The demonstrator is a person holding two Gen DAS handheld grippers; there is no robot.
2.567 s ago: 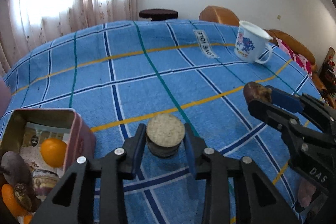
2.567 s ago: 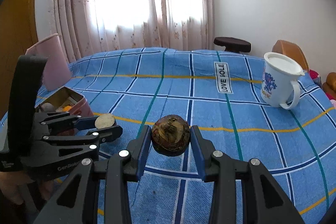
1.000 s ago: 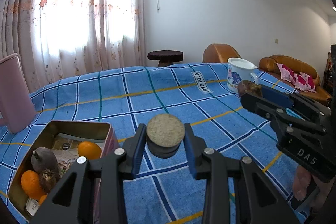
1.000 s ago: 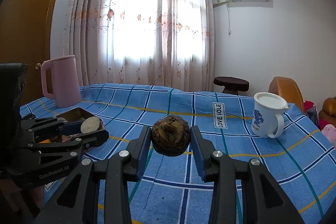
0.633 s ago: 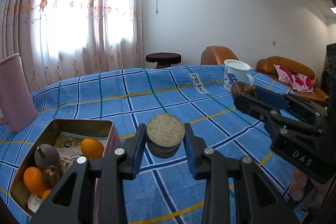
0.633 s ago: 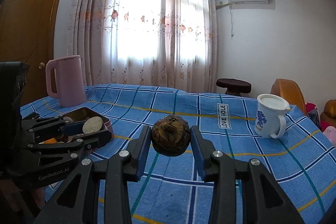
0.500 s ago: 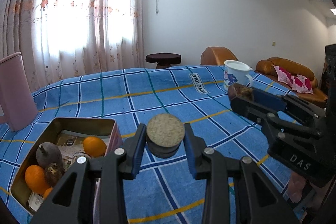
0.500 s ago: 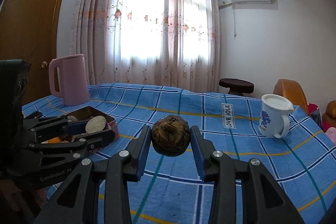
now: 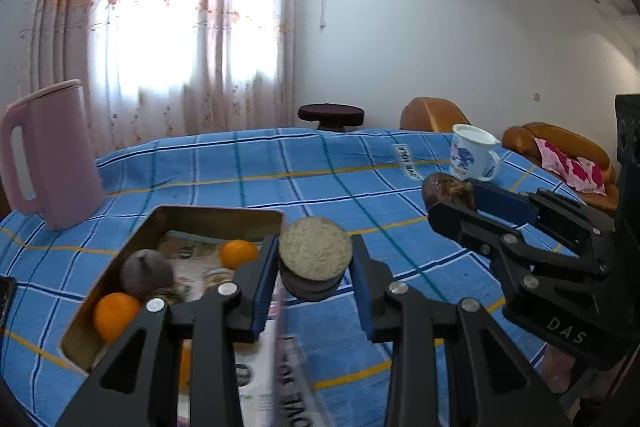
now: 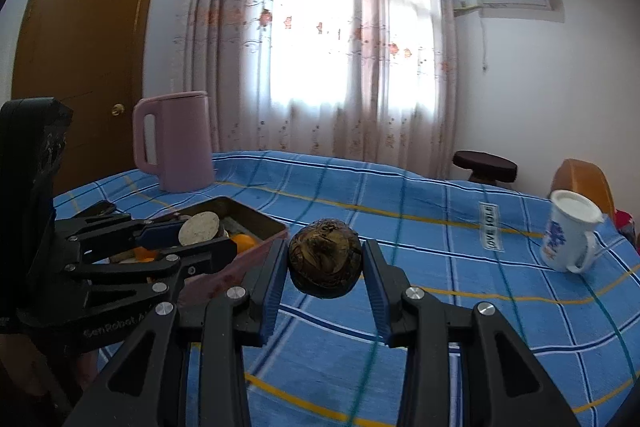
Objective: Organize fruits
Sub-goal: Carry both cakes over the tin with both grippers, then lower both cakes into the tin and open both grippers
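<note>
My left gripper (image 9: 315,269) is shut on a round tan-topped fruit with a dark underside (image 9: 315,254), held above the right edge of an open metal tin (image 9: 218,214). In the tin lie two oranges (image 9: 239,253) and a dark purple fruit (image 9: 146,271). My right gripper (image 10: 325,271) is shut on a dark brown wrinkled round fruit (image 10: 325,258), held over the blue cloth to the right of the tin (image 10: 262,223). Each gripper shows in the other's view: the right gripper (image 9: 452,195), the left gripper (image 10: 200,233).
A pink kettle (image 9: 52,155) stands at the table's far left. A white mug with a blue print (image 9: 472,153) stands at the far right. The blue checked tablecloth (image 9: 280,171) covers the table. A dark stool (image 9: 330,115) and brown sofas stand beyond.
Both grippers have swung left with their fruits still held. The tin has come nearer the middle of the left wrist view and the kettle shows more fully.
</note>
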